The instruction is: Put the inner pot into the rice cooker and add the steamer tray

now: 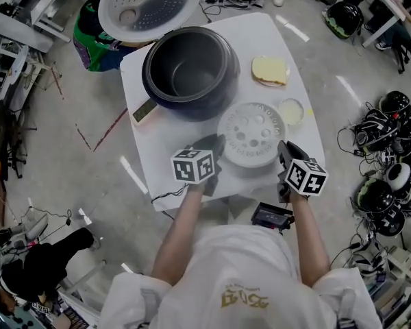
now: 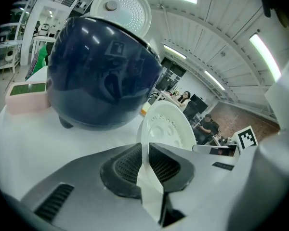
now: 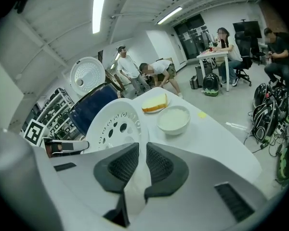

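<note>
While both tools pinch it by its thin rim, the white perforated steamer tray (image 1: pixel 250 134) is held level over the near part of the desk (image 1: pixel 164 157), just in front of the dark rice cooker (image 1: pixel 188 70). The left tool (image 1: pixel 217 144) is closed narrow on the tray's left edge, its pads pressing the rim. The right tool (image 1: pixel 285 151) grips the right edge the same way. Behind, the cooker stands with its lid (image 1: pixel 149 5) thrown open. To the cooker's right lie a slice of bread (image 1: pixel 269 70) and, nearer the tray, a small bowl (image 1: pixel 290 112).
</note>
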